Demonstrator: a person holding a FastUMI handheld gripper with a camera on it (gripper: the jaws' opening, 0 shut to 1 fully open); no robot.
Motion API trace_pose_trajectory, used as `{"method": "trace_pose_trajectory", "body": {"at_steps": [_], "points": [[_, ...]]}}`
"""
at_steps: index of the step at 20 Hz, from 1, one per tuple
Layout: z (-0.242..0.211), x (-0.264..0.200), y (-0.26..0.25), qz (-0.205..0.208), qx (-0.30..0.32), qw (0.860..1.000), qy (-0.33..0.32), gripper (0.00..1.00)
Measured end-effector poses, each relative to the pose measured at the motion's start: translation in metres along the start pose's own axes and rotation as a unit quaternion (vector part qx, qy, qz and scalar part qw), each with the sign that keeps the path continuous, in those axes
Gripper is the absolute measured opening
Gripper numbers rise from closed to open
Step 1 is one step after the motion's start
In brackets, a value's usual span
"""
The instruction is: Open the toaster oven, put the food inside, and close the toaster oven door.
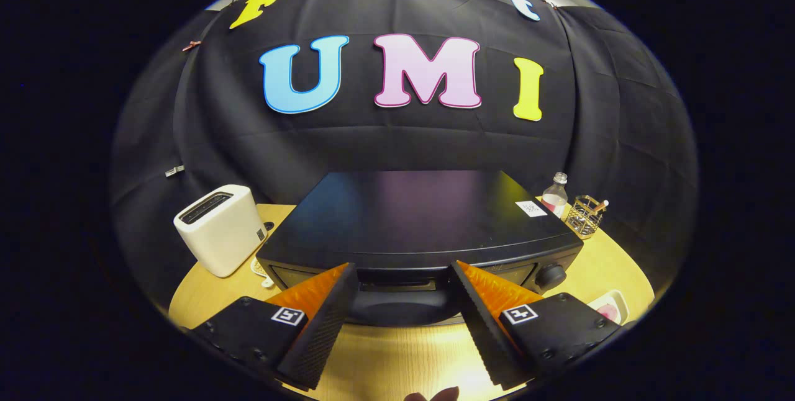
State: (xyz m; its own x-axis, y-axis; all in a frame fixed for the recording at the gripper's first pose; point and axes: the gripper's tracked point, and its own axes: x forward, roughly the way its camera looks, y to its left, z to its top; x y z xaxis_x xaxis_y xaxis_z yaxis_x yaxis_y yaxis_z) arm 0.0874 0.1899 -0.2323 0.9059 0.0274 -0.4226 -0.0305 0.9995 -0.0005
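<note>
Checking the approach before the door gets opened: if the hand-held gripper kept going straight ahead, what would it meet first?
Probably the toaster oven, at its door handle. The open hand-held gripper points there, though depth is unclear.

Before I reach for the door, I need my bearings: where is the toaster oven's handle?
The handle runs along the toaster oven front, just ahead of the open gripper, spanning the gap between its jaws.

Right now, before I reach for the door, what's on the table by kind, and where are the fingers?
Black toaster oven: 1
White slot toaster: 1
Clear plastic bottle: 1
Gold wire holder: 1
White dish with pink food: 1
Total: 5
Gripper open, fingers astride the oven's door handle.
</note>
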Motion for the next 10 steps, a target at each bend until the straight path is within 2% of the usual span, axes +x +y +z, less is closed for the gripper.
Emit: {"method": "trace_pose_trajectory", "body": {"at_steps": [10], "points": [[-0.035,-0.048,-0.001,0.001,0.02,1.0,0.012,0.99]]}}
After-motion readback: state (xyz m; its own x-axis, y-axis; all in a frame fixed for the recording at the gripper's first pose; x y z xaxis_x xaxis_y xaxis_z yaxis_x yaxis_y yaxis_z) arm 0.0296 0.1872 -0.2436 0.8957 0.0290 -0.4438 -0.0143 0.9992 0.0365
